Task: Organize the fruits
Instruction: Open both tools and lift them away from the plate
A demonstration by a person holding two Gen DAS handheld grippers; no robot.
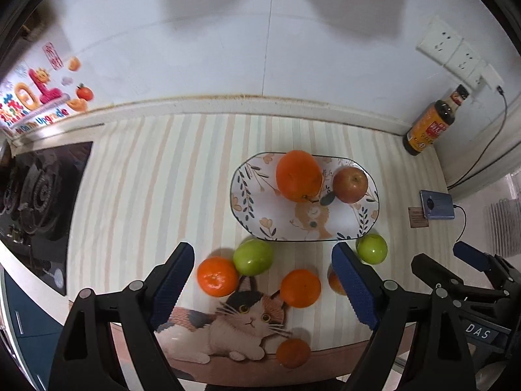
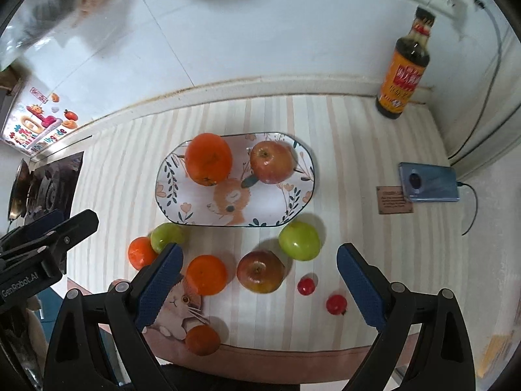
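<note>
Blue-padded fingers (image 1: 355, 288) of the left gripper (image 1: 263, 288) fill the near edge of its view, jaws spread wide with nothing between the pads; they hang above the mat without touching any fruit. Right gripper (image 2: 260, 288) likewise stands wide apart and empty, above the loose fruit. Striped mat (image 2: 374, 150) with a cat print covers the counter. Oval patterned plate (image 2: 270, 208) lies near the middle of the mat and holds two items: a large orange (image 2: 208, 158) on its left side and a red apple (image 2: 272, 162) on its right, close together but apart. Off the plate, on the mat nearer the camera: a green apple (image 2: 167, 236) touching a small orange (image 2: 140, 251) at the left, a second orange (image 2: 205, 274), a red-green apple (image 2: 260, 272) just beside it, a second green apple (image 2: 299, 240) by the plate's right end, two small red fruits (image 2: 306, 286) (image 2: 336, 304), and one more orange (image 2: 202, 340) at the mat's front edge. Sauce bottle (image 2: 403, 71) stands upright in the far right corner; a blue phone (image 2: 429, 182) lies on a cable beside the mat. Stove (image 1: 42, 189) sits to the left
</note>
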